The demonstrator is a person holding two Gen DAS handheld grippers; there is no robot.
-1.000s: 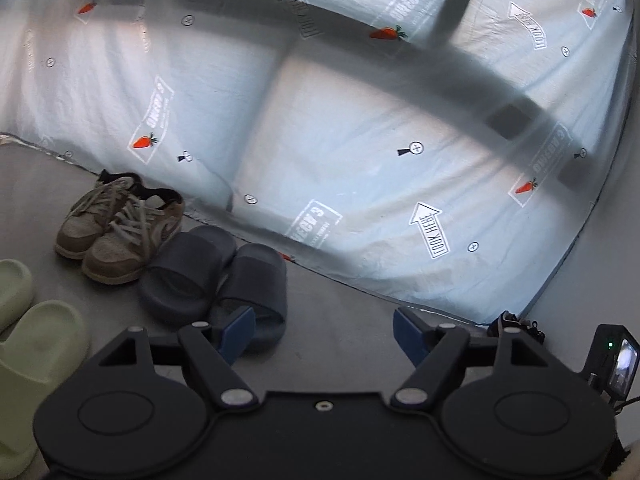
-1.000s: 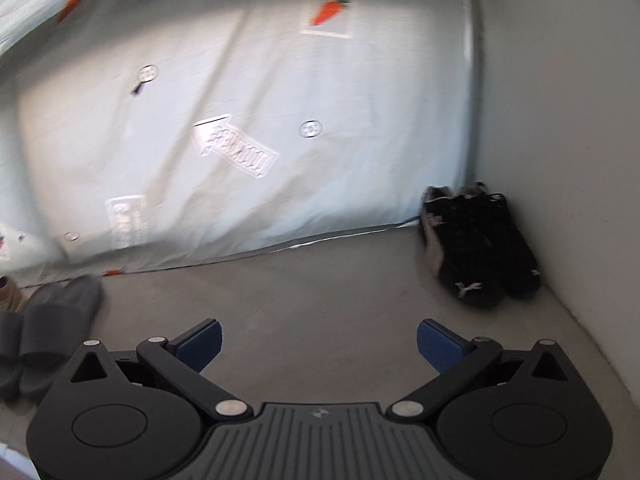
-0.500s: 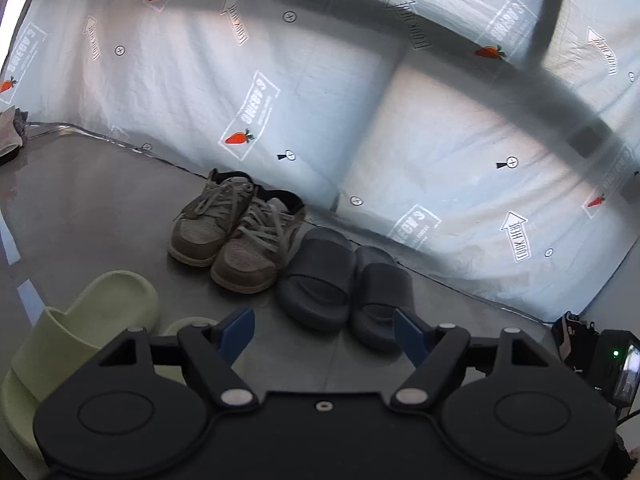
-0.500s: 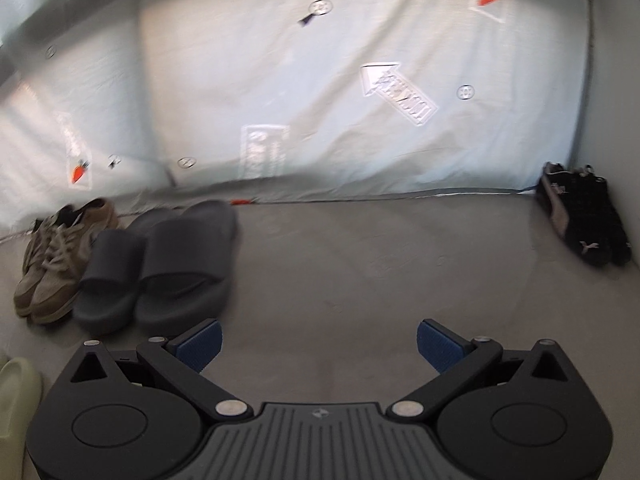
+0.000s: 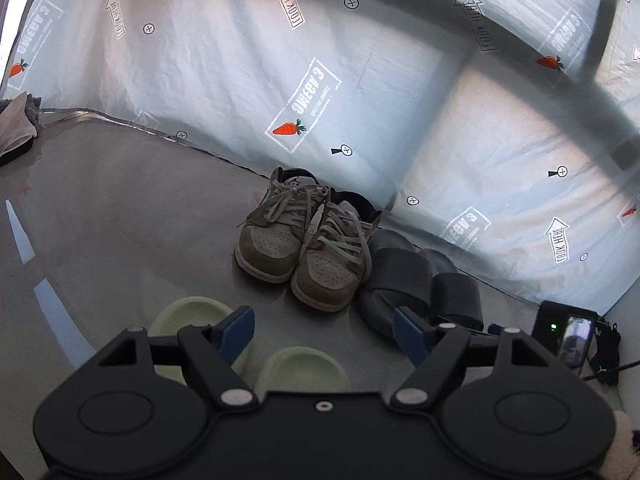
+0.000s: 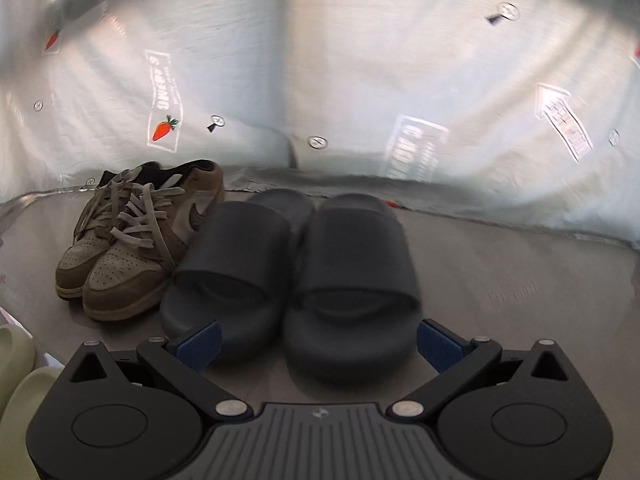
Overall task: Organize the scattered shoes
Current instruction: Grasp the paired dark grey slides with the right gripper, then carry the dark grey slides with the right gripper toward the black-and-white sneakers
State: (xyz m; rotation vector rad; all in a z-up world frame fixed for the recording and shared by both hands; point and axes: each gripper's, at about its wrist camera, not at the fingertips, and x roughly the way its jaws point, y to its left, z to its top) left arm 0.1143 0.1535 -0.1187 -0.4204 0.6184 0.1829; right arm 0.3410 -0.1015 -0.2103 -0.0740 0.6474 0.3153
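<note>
Right tool [image 6: 318, 344] closing, empty, near dark slides [image 6: 288, 280]; left tool [image 5: 323, 330] open over green slides [image 5: 192, 314]. Next: pair those beside sneakers [image 5: 308, 240].

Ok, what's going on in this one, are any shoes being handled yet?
Not yet. A person holds a two-finger tool in each hand over a grey floor. The right tool is in front of the dark slides, jaws wide and closing slightly, gripping nothing. The left tool is open and empty above the pale green slides. The tan sneakers sit paired against the printed sheet, beside the dark slides.
</note>
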